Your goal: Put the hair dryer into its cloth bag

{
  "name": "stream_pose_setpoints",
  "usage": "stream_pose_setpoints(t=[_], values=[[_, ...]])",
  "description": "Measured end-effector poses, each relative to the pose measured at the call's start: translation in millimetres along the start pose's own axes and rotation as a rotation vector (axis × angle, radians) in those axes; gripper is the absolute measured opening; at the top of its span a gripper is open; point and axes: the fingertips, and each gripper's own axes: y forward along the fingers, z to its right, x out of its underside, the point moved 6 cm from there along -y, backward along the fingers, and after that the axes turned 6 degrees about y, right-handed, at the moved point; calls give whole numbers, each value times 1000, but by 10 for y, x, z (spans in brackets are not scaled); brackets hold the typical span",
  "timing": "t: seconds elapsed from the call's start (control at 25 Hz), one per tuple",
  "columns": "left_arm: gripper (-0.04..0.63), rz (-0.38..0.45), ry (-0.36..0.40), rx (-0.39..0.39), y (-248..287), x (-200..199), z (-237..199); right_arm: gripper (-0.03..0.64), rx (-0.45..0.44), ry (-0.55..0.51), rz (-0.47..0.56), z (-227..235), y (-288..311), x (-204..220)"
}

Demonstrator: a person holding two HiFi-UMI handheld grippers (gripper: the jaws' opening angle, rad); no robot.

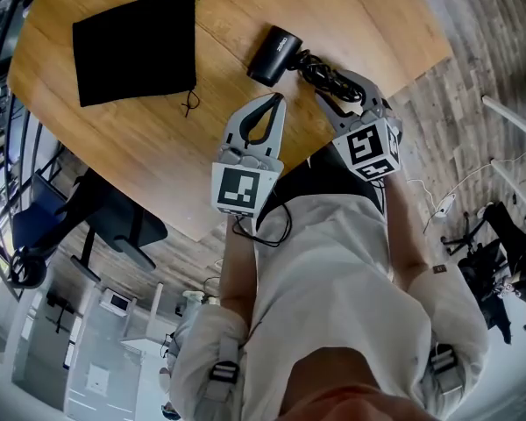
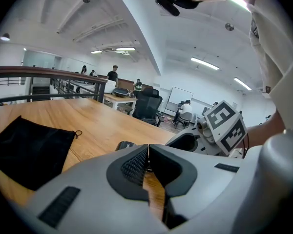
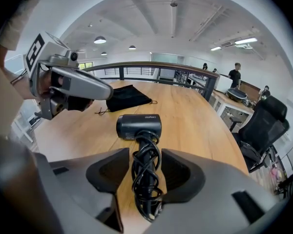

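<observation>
The black hair dryer (image 1: 276, 53) (image 3: 139, 126) lies on the wooden table (image 1: 368, 24), its handle wrapped in the coiled black cord (image 1: 329, 75) (image 3: 146, 179). My right gripper (image 1: 337, 92) (image 3: 145, 165) stands open with the wrapped handle between its jaws and a gap on each side. The flat black cloth bag (image 1: 136, 46) (image 2: 24, 150) (image 3: 128, 97) lies at the table's far left, its drawstring loose. My left gripper (image 1: 278, 102) (image 2: 147, 150) is shut and empty, hovering just left of the dryer's body.
The table's near edge (image 1: 184, 226) runs diagonally under both grippers. A dark office chair (image 1: 114, 217) stands by that edge at the left. White cables (image 1: 443, 202) lie on the wood floor at the right. A railing (image 2: 49, 74) borders the table's far side.
</observation>
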Motion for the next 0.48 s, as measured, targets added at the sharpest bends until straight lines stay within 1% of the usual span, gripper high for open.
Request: stream_pose_setpoints(t=[0.08, 0.24, 0.36, 0.48], values=[[21, -10, 0, 4, 16, 21, -4, 225, -3, -8, -23, 14, 73, 41], [21, -32, 2, 13, 59, 74, 0, 284, -9, -24, -71, 18, 212, 143], [21, -46, 2, 22, 90, 112, 0, 301, -27, -21, -95, 10, 291, 179], [21, -58, -4, 32, 118, 139, -4, 304, -51, -44, -123, -8, 380, 200]])
